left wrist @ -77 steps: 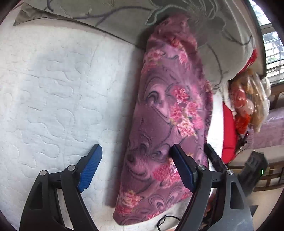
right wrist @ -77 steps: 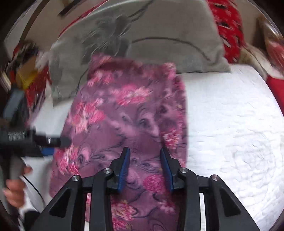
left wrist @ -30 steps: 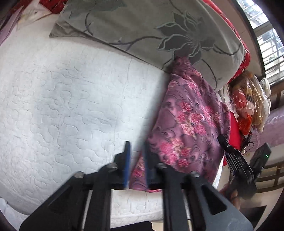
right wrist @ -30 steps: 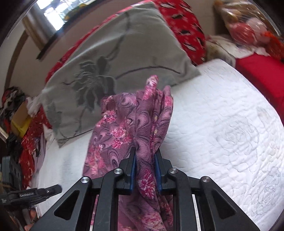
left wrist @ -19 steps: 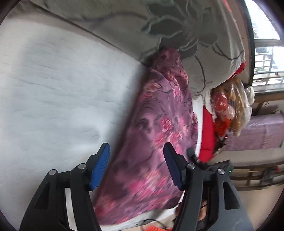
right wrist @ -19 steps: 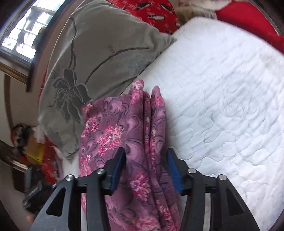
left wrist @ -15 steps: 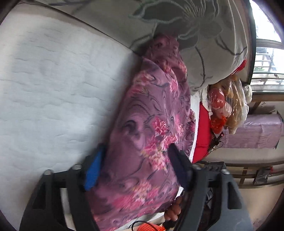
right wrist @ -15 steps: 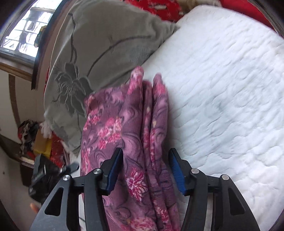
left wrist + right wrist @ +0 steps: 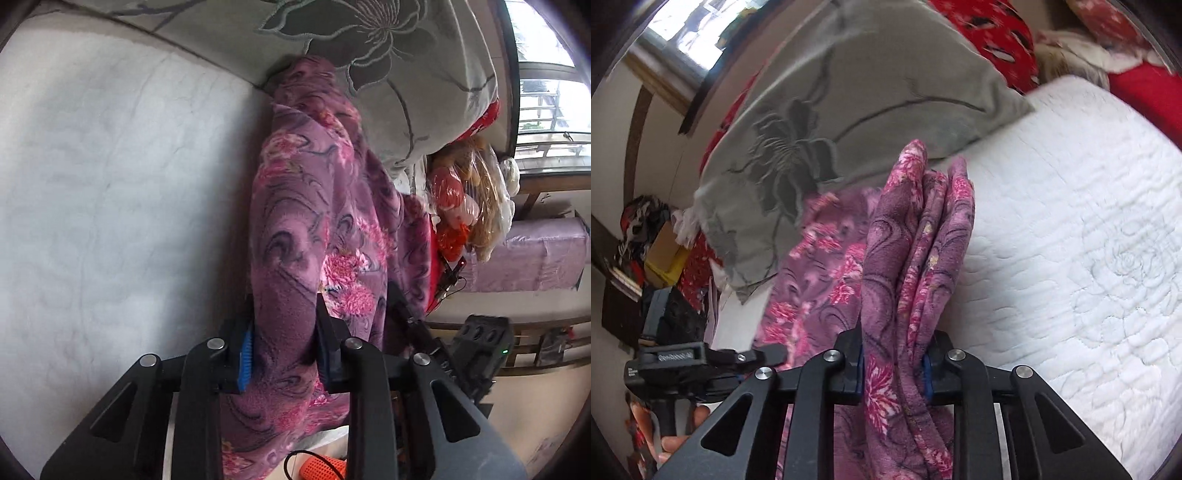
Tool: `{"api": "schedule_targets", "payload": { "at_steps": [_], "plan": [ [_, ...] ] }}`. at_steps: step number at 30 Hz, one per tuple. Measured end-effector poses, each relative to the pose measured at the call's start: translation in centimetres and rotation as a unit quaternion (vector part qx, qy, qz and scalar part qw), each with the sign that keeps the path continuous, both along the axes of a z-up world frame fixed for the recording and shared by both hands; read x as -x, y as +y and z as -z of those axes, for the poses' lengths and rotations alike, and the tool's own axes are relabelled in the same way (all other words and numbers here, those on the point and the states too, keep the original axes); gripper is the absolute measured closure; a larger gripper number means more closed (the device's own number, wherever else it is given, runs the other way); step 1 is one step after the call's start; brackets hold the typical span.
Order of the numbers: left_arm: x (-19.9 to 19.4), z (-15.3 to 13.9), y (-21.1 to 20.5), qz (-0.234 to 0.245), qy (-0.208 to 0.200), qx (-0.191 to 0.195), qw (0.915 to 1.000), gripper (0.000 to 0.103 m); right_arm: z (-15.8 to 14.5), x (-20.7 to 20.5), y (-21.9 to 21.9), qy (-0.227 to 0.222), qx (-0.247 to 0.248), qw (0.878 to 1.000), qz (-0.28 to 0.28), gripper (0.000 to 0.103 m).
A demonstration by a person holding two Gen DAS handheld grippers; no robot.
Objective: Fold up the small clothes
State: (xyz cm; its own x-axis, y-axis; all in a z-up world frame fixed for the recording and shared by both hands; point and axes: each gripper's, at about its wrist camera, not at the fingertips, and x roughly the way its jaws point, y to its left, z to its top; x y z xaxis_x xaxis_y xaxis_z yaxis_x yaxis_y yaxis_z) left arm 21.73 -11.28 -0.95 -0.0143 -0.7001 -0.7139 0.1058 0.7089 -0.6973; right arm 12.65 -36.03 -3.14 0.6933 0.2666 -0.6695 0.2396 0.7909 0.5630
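Left tongs: the left gripper [image 9: 284,354] pinches a thick bunched fold of the purple floral garment [image 9: 314,236]; its jaws have just been closing, and the blue pads press the fleece from both sides.
Right tongs: the right gripper [image 9: 894,365] pinches another gathered edge of the same garment [image 9: 908,258]; its jaws too have just been closing, with several layers of cloth squeezed between them.
Garment, from the left tongs: it runs away from the jaws in a long ridge, its far end touching the grey pillow [image 9: 369,48]; its near end hangs below the jaws.
Garment, from the right tongs: a pleated bunch stands up straight ahead of the jaws, and the rest spreads flat to their left.
Bed surface: a white quilted mattress cover [image 9: 1089,240] lies to the right of the right tongs and to the left of the left tongs.
Pillow: grey with a dark flower pattern [image 9: 831,110], beyond the garment in both views.
Other tongs in view: from the right wrist, the left gripper shows low at the left, a hand [image 9: 683,435] on its handle.
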Motion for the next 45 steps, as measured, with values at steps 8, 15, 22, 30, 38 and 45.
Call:
{"api": "schedule_targets", "payload": {
  "at_steps": [8, 15, 22, 30, 38, 45],
  "plan": [
    [4.0, -2.5, 7.5, -0.044, -0.039, 0.012, 0.9982, 0.079, -3.6, 1.1, 5.0, -0.028, -0.015, 0.998, -0.045, 0.081],
    [7.6, -1.3, 13.7, -0.087, -0.061, -0.040, 0.9936, 0.077, -1.6, 2.3, 10.0, -0.035, -0.087, 0.992, -0.080, 0.081],
    [7.4, 0.1, 16.2, -0.099, -0.069, -0.102, 0.9875, 0.072, 3.3, 1.9, 9.8, 0.062, -0.039, 0.997, -0.034, 0.071],
    [3.5, -3.2, 10.2, -0.025, -0.213, -0.193, 0.9575, 0.050, -2.6, -0.5, 11.0, -0.039, 0.065, 0.996, -0.056, 0.072],
    [-3.1, 3.9, 8.2, -0.036, -0.114, -0.202, 0.9722, 0.031, 3.0, -4.8, 10.7, 0.040, 0.131, 0.989, -0.049, 0.092],
    [1.6, -0.1, 11.4, -0.024, -0.183, -0.198, 0.9625, 0.032, -0.8, -1.2, 8.7, -0.005, 0.067, 0.993, -0.099, 0.084]
  ]
}}
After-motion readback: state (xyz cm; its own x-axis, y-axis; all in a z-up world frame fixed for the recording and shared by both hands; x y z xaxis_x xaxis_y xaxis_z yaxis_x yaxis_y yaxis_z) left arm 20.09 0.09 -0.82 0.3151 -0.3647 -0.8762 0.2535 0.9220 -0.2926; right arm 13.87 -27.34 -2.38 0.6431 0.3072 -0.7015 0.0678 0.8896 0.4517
